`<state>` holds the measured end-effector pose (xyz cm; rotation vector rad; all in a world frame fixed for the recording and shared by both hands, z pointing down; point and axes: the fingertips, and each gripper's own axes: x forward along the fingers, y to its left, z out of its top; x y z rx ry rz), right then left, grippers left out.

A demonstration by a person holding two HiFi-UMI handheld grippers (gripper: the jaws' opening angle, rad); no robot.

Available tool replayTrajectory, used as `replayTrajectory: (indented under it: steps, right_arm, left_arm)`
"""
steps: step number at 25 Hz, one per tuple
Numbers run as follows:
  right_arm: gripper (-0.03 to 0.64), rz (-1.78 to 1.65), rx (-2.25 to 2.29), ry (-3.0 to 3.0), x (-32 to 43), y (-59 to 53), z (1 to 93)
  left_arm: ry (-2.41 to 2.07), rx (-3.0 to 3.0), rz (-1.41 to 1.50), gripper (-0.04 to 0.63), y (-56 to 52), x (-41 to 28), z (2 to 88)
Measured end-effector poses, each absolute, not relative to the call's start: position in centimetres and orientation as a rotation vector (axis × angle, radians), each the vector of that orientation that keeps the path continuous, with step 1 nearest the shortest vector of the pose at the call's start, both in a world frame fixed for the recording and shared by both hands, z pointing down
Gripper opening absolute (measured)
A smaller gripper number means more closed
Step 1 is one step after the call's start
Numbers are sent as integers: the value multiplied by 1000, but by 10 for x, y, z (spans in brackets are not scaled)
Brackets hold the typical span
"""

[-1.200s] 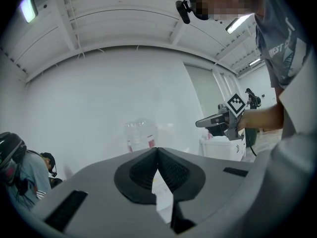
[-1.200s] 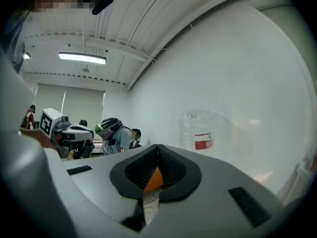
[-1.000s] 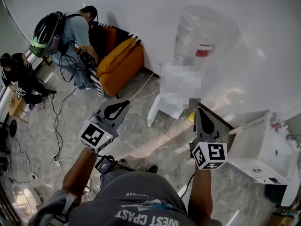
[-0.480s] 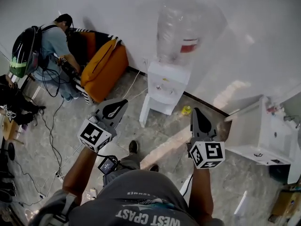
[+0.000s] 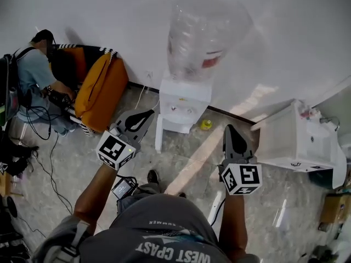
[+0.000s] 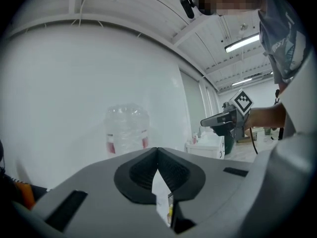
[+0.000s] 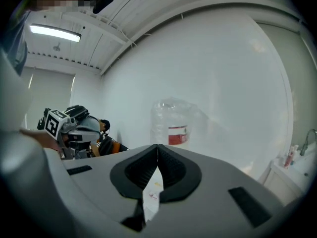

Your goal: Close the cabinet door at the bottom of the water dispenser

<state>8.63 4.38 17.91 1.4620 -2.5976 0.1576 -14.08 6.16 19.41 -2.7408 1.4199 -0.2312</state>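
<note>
Claws on two hand-held tools, seen from above by a camera on the wearer's head. The left claw has its jaws pressed together with nothing between them; its own camera shows the ribbed pads meeting in a tight seam. The right claw is likewise closed and empty. Both are held out ahead of the person's body, roughly level and well above the floor, and neither touches anything. Closed jaws probably suit the job, since a blunt tip can push a panel without needing to grip it.

Just beyond the left claw stands the water dispenser, a white unit against the pale wall, with a large clear bottle upturned on top. At its base the cabinet door stands open, a narrow white panel jutting out from the unit's left side toward the person. The left claw is the nearer of the two and appears best placed to swing it shut, though there is a clear gap between them.

A small yellow object lies on the floor beside the dispenser's right side. Farther right is a white cabinet. To the left, an orange cushion leans by the wall, and a seated person is beyond it.
</note>
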Motion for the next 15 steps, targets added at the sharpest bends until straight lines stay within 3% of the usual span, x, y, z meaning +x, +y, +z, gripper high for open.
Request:
replayTrajectory:
  steps: [15]
  right_arm:
    - [28,288,1590,-2414,67,-8,254]
  left_arm:
    - [1432,-2906,-373,15,-14,-193,300]
